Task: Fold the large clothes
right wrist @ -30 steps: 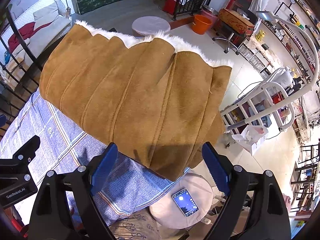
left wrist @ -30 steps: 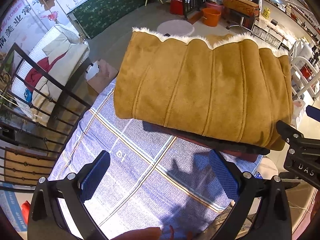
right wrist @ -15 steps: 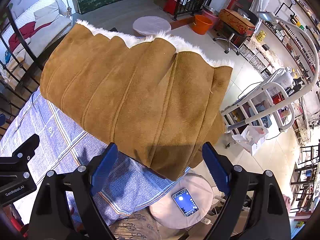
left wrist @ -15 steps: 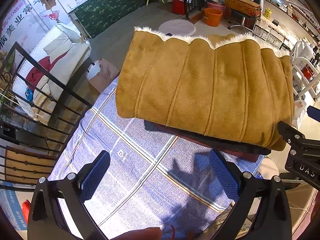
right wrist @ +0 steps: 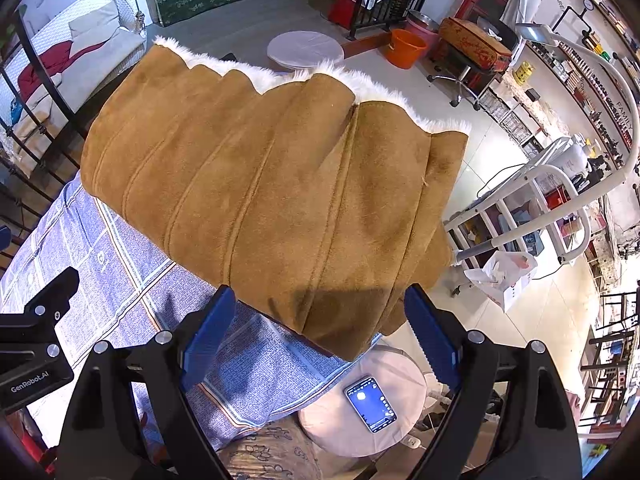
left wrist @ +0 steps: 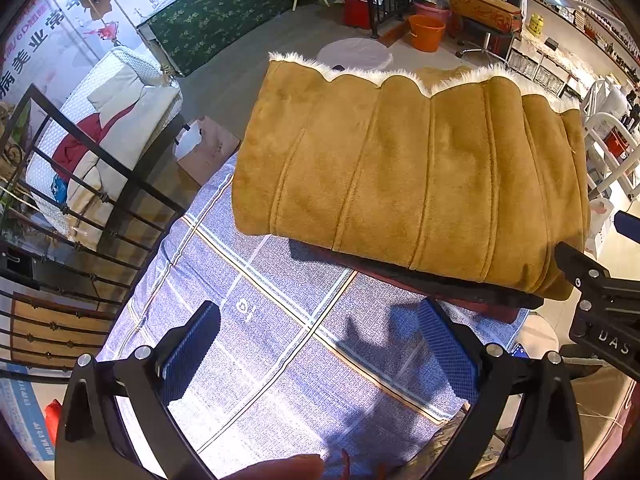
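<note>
On the blue checked cloth (left wrist: 280, 320) covering the tabletop, the left hand-held gripper (left wrist: 320, 354) hovered with its jaws apart, gripping nothing. Beyond it lay the folded tan coat (left wrist: 412, 176), white fur (right wrist: 372, 84) along its far edge. Over the coat's near corner, the right hand-held gripper (right wrist: 320, 340) hung wide open, empty too.

So the table's covered with a blue checked cloth (left wrist: 280, 344), and a folded tan suede coat (left wrist: 408, 176) with white fur trim is lying right on it, far side.
</note>
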`<state>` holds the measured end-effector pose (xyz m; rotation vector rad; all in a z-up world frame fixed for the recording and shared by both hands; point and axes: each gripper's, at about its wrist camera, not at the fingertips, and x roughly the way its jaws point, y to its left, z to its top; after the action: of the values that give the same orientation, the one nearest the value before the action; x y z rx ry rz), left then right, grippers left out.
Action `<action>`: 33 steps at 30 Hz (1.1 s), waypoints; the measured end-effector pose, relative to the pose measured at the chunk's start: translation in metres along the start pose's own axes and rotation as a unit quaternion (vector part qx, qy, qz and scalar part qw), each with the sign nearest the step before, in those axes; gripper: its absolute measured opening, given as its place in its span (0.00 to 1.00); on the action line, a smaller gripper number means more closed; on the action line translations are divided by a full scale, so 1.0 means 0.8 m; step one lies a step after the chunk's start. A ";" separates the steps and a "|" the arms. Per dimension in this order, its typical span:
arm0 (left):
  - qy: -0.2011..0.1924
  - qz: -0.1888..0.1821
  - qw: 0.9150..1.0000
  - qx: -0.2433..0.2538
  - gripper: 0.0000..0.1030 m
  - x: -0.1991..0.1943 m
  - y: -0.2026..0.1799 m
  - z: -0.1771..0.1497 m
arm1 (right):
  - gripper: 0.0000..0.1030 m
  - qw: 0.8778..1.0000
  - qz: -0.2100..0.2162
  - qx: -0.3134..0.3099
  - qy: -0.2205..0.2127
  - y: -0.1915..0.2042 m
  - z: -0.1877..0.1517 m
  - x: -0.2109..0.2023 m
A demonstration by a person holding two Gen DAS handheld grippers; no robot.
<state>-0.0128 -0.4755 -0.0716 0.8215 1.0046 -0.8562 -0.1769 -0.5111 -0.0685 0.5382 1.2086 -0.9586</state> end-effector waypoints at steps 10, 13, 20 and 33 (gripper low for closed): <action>0.001 0.000 1.000 -0.001 0.94 -0.001 0.004 -0.001 | 0.83 1.000 0.001 -0.001 0.000 0.001 0.000 0.000; 0.001 0.001 1.000 -0.001 0.94 -0.002 0.004 -0.001 | 0.83 1.000 0.001 -0.001 0.001 0.000 0.001 0.001; 0.000 0.002 1.000 0.001 0.94 -0.002 0.005 -0.003 | 0.83 1.000 0.001 -0.001 0.000 0.000 0.001 0.001; 0.000 0.002 1.000 0.003 0.94 -0.002 0.005 -0.004 | 0.83 1.000 0.002 -0.003 0.001 0.000 0.002 0.003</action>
<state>-0.0107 -0.4703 -0.0704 0.8285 0.9997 -0.8557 -0.1755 -0.5132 -0.0702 0.5361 1.2109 -0.9506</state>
